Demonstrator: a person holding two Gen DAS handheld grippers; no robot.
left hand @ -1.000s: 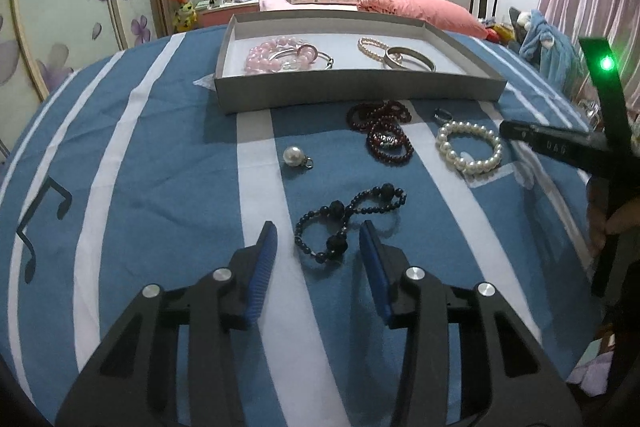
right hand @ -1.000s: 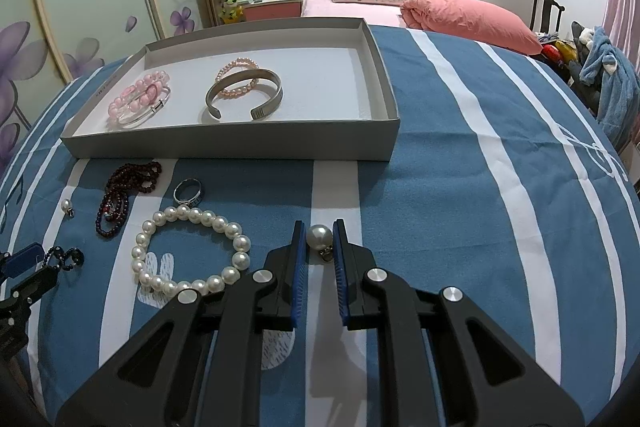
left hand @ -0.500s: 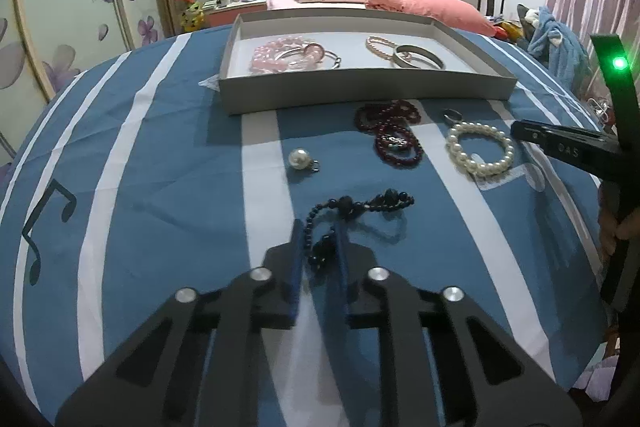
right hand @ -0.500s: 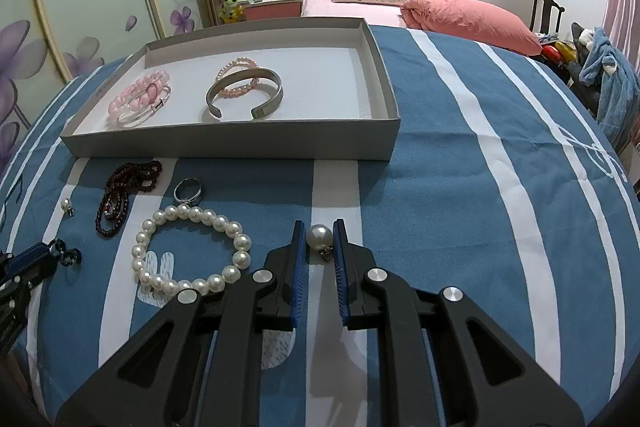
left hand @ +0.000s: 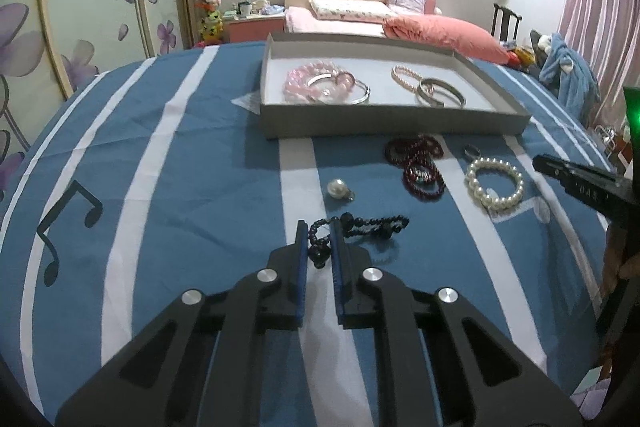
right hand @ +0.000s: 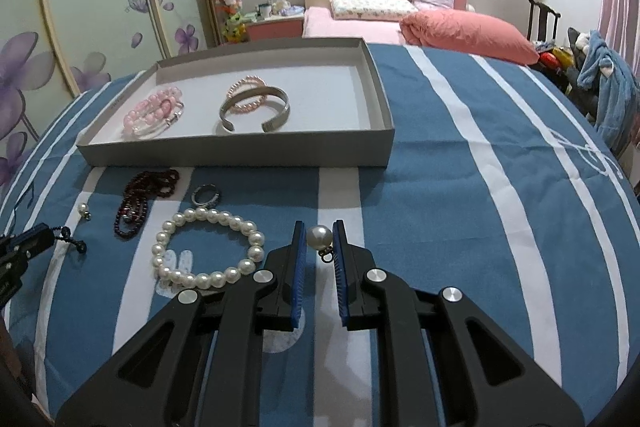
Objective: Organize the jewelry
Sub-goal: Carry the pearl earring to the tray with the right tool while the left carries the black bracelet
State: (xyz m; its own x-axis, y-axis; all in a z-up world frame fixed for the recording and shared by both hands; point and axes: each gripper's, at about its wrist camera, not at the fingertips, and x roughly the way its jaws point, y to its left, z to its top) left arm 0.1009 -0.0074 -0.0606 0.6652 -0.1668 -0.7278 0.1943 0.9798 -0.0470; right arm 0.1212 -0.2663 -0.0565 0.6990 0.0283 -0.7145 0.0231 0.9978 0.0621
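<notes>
Indoors, bedroom with pink bed (right hand: 384,23), blue white-striped cloth (left hand: 180,187), grey tray (right hand: 240,151) holding bracelets, left gripper (left hand: 319,241) clamped on black bead bracelet (left hand: 372,225) lying on the cloth, right gripper (right hand: 319,241) pinching round pearl pendant (right hand: 318,237).

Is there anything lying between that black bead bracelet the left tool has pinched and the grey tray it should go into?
Partly. A loose pearl pendant lies on the striped cloth between the black bead bracelet and the grey tray, whose near wall must also be cleared.
</notes>
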